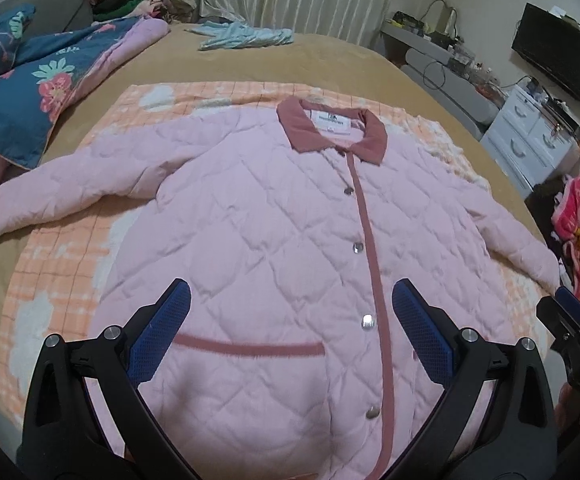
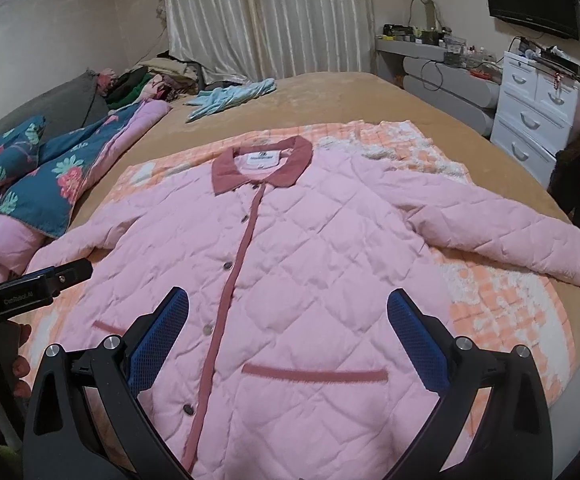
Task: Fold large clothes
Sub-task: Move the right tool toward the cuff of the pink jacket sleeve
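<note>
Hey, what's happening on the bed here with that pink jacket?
A person is about to fold a pink quilted jacket. It lies flat, buttoned and face up, sleeves spread, on an orange checked blanket on the bed. The left tool and the right tool both hover open above the jacket's lower half, gripping nothing. No fold has been made yet.
</note>
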The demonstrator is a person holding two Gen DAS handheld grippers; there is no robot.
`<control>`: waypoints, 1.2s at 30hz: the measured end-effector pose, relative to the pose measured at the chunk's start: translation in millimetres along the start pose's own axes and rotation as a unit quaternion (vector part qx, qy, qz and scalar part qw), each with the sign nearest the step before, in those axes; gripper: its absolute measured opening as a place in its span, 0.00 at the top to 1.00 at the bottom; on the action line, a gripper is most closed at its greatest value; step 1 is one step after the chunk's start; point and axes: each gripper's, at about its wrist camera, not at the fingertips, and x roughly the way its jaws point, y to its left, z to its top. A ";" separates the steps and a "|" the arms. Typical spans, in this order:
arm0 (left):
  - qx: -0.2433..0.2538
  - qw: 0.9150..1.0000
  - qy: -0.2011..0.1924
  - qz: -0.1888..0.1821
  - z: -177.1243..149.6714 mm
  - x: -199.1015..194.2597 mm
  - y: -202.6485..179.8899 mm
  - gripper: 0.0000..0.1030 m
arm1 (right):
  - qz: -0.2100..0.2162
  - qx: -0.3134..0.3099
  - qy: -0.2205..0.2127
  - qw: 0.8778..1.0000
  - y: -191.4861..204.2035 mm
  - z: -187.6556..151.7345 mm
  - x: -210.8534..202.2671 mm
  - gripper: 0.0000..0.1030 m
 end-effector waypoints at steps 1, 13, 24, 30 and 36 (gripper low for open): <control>0.001 1.000 -0.002 0.000 3.2 1.0 -1.4 0.08 | -0.002 0.002 -0.001 1.000 -1.5 3.0 1.6 0.04; 0.018 1.000 0.003 -0.008 35.7 23.2 -23.3 0.08 | -0.039 0.045 -0.026 0.998 -40.1 35.0 9.5 0.04; 0.032 0.999 0.020 -0.004 58.0 59.4 -45.9 0.08 | -0.081 0.096 -0.026 0.992 -96.6 50.4 29.1 0.04; 0.042 0.999 0.025 -0.017 66.9 75.7 -60.2 0.08 | -0.104 0.129 -0.021 0.986 -130.1 51.0 42.2 0.04; 0.056 0.998 0.029 0.004 75.8 96.7 -73.8 0.08 | -0.123 0.160 -0.023 0.979 -165.5 48.2 49.4 0.04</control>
